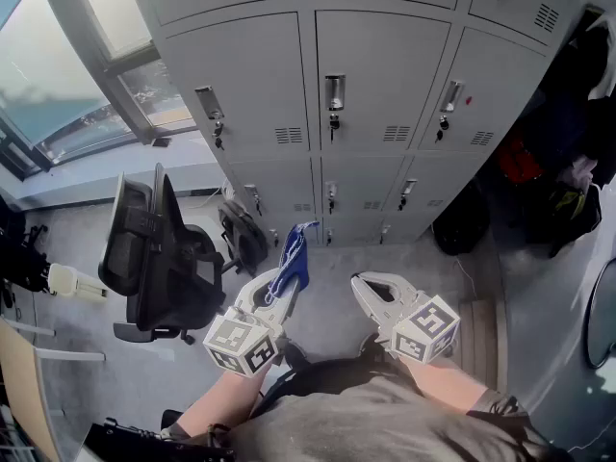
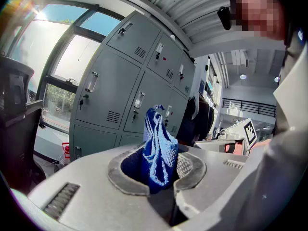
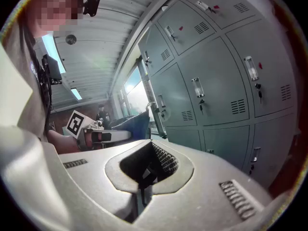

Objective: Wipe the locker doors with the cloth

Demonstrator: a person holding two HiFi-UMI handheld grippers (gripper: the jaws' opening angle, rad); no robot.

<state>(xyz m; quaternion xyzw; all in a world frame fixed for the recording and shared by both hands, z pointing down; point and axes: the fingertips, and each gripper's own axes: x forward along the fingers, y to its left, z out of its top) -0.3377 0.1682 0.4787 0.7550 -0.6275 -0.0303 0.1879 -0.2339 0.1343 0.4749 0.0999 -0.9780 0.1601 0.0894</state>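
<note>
A crumpled blue terry cloth with a fuzzy looped pile stands bunched between the smooth grey jaws of the left gripper, which are clamped on it. It is near the person, short of the far grey metal locker doors. The right gripper is closed on nothing, its ribbed pads together.

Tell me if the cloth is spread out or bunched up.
Bunched up: the blue cloth sticks up crumpled, clamped in the left gripper.

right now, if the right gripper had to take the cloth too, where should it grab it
Probably the loose end of the cloth that sticks out past the jaws of the left gripper. Come from the side of the right gripper: that flap is free, the rest is pinched.
</note>
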